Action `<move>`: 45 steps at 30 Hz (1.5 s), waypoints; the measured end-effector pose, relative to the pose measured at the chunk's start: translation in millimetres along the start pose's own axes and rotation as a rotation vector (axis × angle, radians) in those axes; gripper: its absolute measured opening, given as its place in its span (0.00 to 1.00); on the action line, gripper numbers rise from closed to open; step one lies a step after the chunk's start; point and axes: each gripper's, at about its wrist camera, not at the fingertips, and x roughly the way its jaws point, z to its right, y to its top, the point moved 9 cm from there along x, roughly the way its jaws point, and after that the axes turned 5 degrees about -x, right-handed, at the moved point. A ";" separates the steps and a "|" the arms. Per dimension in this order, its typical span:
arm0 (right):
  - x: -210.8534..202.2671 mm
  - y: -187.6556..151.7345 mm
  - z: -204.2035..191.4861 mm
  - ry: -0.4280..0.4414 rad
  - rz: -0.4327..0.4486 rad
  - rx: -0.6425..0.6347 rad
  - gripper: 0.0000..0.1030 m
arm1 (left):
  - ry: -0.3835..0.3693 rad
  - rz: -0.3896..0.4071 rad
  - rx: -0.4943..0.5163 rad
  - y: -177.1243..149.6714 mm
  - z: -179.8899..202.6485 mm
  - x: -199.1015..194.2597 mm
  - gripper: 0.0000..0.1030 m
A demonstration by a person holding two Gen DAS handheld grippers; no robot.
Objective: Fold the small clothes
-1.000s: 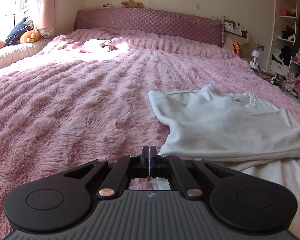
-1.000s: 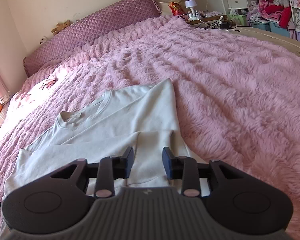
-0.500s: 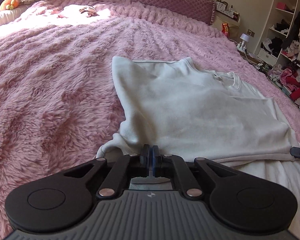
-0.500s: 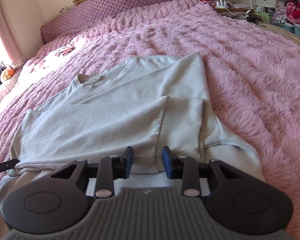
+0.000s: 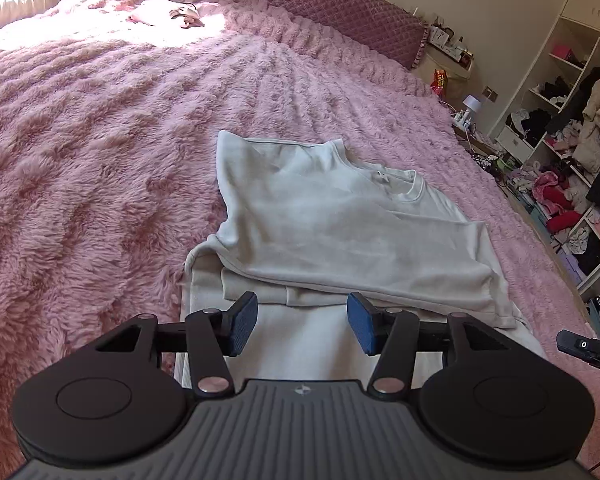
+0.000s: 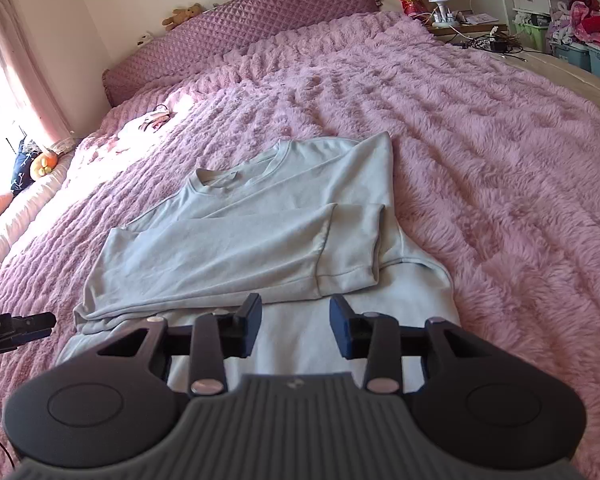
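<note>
A pale long-sleeved sweatshirt (image 5: 340, 224) lies flat on the pink fluffy bedspread (image 5: 100, 152), both sleeves folded across its body. It also shows in the right wrist view (image 6: 260, 236), with the collar (image 6: 240, 172) at the far end. My left gripper (image 5: 302, 323) is open and empty, just above the shirt's lower part near its left edge. My right gripper (image 6: 295, 328) is open and empty, above the lower part near the folded sleeve cuff (image 6: 352, 240).
A small pink garment (image 5: 168, 14) lies in the sunlight near the quilted headboard (image 5: 340, 16). Shelves full of clothes (image 5: 580, 140) stand to the right of the bed. A nightstand with a lamp (image 6: 440, 4) is beside the headboard.
My left gripper was shut on the sleeve, carried it across the shirt and has let go. Both grippers have drawn back towards the hem.
</note>
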 end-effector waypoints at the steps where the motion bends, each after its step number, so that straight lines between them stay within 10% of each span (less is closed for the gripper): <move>1: -15.9 -4.3 -0.3 0.020 -0.003 -0.007 0.36 | -0.011 -0.008 -0.005 -8.6 1.6 -14.3 0.60; 14: -141.2 -118.1 61.7 0.047 -0.167 -0.051 0.39 | -0.080 -0.150 -0.270 -108.8 -71.9 -110.3 0.65; 36: -116.3 -168.0 58.0 0.164 -0.273 0.105 0.47 | -0.250 -0.324 -0.514 -155.1 -74.9 -44.4 0.64; 38: -117.5 -167.5 60.7 0.168 -0.269 0.138 0.29 | -0.255 -0.311 -0.510 -155.3 -72.7 -44.2 0.46; 39: -118.2 -167.7 62.8 0.166 -0.266 0.142 0.04 | -0.253 -0.310 -0.498 -155.4 -71.6 -43.9 0.19; 40: -118.9 -167.5 64.7 0.164 -0.264 0.149 0.04 | -0.260 -0.312 -0.491 -155.6 -69.5 -43.7 0.04; 45: -127.8 -156.4 61.3 0.224 -0.223 0.219 0.04 | -0.322 -0.278 -0.501 -141.3 -56.4 -52.2 0.04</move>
